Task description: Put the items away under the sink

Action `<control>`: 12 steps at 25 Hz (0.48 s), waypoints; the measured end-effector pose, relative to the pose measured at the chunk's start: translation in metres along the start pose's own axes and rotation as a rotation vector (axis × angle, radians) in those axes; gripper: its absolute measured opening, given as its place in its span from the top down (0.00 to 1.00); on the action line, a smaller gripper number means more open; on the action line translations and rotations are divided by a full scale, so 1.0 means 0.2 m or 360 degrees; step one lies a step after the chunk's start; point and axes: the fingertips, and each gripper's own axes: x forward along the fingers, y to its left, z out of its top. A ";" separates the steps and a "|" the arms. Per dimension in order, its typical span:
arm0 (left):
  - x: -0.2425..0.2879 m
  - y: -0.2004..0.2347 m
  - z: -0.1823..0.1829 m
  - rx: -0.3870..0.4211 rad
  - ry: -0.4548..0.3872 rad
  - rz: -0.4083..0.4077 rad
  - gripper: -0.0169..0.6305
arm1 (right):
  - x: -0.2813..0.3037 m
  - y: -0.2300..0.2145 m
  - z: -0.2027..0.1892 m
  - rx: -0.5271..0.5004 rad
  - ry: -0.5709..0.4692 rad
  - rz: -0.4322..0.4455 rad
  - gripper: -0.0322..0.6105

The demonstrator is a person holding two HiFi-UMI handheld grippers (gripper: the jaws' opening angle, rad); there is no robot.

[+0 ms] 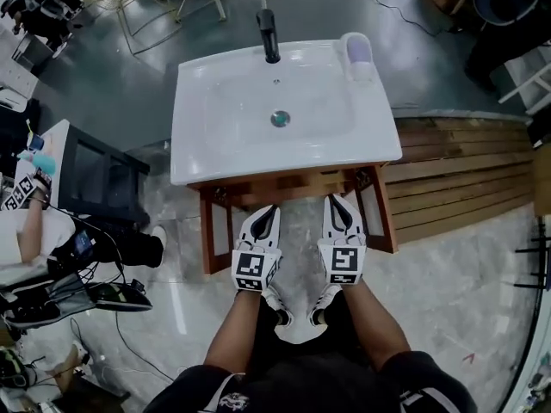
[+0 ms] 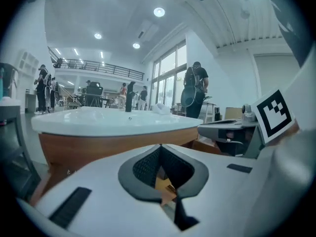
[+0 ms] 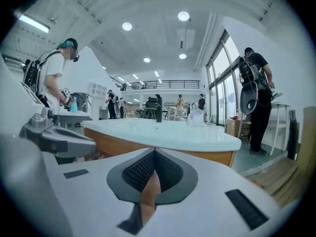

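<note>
From the head view alone: a white rectangular ceramic sink [image 1: 215,110] seen whole from above, on a brown wooden stand [image 1: 284,186]. A black tap [image 1: 269,34] at the back edge, and a white and lilac plastic bottle [image 1: 357,56] resting on the back right corner of the rim. Just below the front edge, side by side and near each other, the left gripper [image 1: 265,218] and the right gripper [image 1: 342,206], both pointing at the stand. Well apart from the bottle, with the whole basin between.

From the two gripper views, low at rim level: only the front side of the sink [image 2: 113,125], and the bottle [image 3: 196,116] as a small pale shape on the far rim. In the left gripper view, jaws closed tip to tip, holding nothing. Same in the right gripper view: jaws pressed together, empty. Visible only from here: a person with a black backpack [image 3: 254,93] standing to the right.
</note>
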 end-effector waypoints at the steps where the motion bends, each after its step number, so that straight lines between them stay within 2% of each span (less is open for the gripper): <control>1: -0.04 -0.03 0.07 -0.0012 0.0018 -0.0001 0.96 | -0.05 0.02 0.09 0.0012 -0.0004 0.0027 0.91; 6: -0.25 -0.15 0.46 -0.0057 0.0023 0.0003 0.96 | -0.29 0.12 0.48 0.0032 -0.0007 0.0134 0.91; 12: -0.34 -0.28 0.85 0.0018 -0.0086 -0.0018 0.96 | -0.48 0.06 0.80 0.0004 -0.0091 0.0163 0.91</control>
